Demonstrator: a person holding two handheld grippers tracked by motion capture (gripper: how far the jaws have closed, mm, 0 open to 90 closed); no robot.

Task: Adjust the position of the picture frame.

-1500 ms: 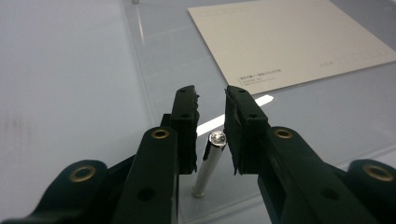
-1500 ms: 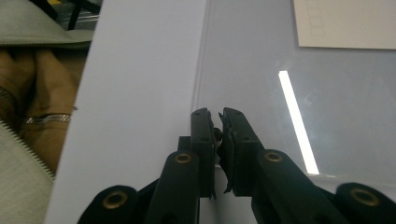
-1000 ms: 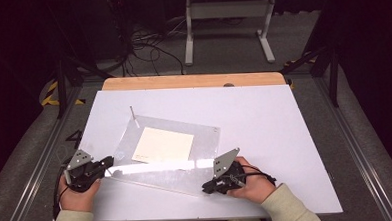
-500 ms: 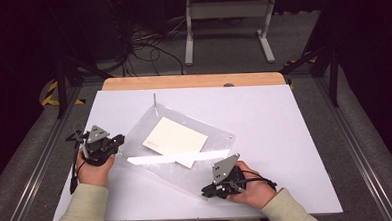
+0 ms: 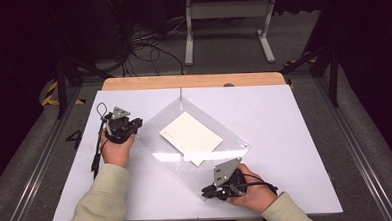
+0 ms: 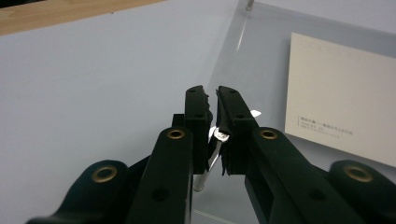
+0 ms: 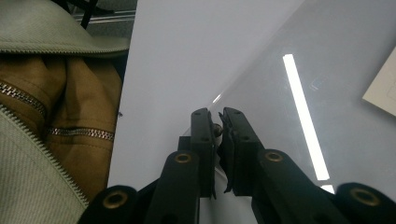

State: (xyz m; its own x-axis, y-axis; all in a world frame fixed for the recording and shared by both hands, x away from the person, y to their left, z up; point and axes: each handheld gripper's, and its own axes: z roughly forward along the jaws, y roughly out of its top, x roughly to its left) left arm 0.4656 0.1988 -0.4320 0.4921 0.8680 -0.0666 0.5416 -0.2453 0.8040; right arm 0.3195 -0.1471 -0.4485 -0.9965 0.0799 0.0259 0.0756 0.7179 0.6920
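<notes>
A clear acrylic plate (image 5: 172, 162) lies turned like a diamond on the white table (image 5: 295, 136). A cream card (image 5: 191, 137) rests at its middle. Short metal posts stand at its corners; one rises at the far corner (image 5: 181, 93). My left gripper (image 5: 134, 127) is at the plate's left corner. In the left gripper view its jaws (image 6: 211, 91) are shut on the metal post (image 6: 215, 140) there, with the card (image 6: 341, 98) to the right. My right gripper (image 5: 207, 192) is shut on the near corner; the right gripper view shows it (image 7: 215, 113) pinching the plate (image 7: 327, 70) edge.
A wooden strip (image 5: 192, 80) runs along the table's far edge. Beyond it are cables and a metal stand (image 5: 228, 24) on the floor. The person's jacket (image 7: 42, 93) is close behind the right gripper. Bare white tabletop lies to the right of the plate.
My left hand has carried its corner away from the person and to the right. The plate has swung clockwise about the right gripper's corner, from nearly square to the table to a diamond.
</notes>
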